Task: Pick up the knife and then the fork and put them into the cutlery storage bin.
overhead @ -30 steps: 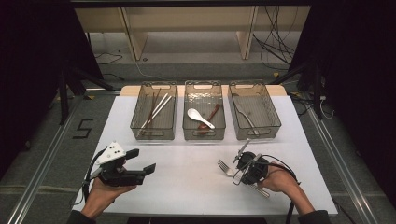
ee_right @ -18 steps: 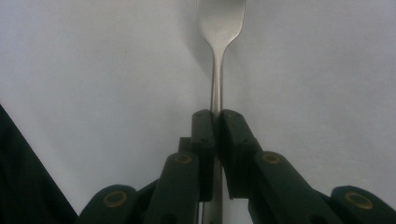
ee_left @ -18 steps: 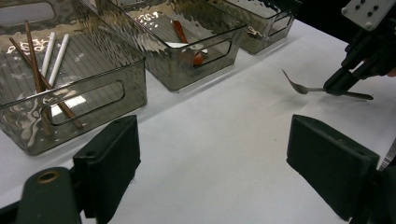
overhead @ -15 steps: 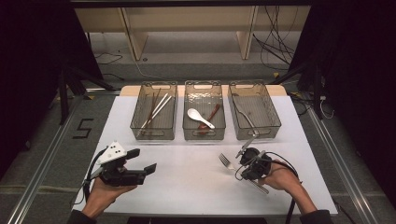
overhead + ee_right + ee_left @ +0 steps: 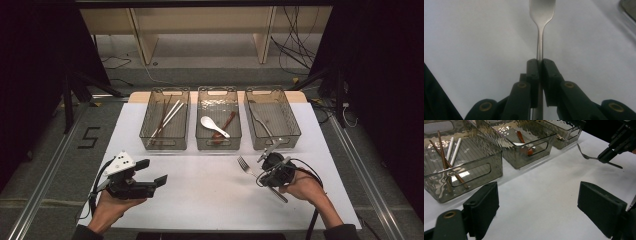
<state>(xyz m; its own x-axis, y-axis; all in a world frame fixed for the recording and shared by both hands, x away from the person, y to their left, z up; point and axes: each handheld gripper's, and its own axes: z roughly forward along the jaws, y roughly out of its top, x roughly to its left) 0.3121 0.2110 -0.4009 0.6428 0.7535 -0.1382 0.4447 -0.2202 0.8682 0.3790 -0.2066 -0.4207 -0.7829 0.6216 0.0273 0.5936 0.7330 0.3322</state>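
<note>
Fork is being pinched by its handle in the right gripper, hovering over the white table just before the right-hand bin. Left gripper is resting with jaws standing wide, holding nothing.

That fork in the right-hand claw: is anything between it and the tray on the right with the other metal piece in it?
Nothing visible blocks it. The right claw is shut on the fork, and only bare white table lies between it and the right tray. The tray's near wall stands upright, so the fork would probably have to go over it.
</note>
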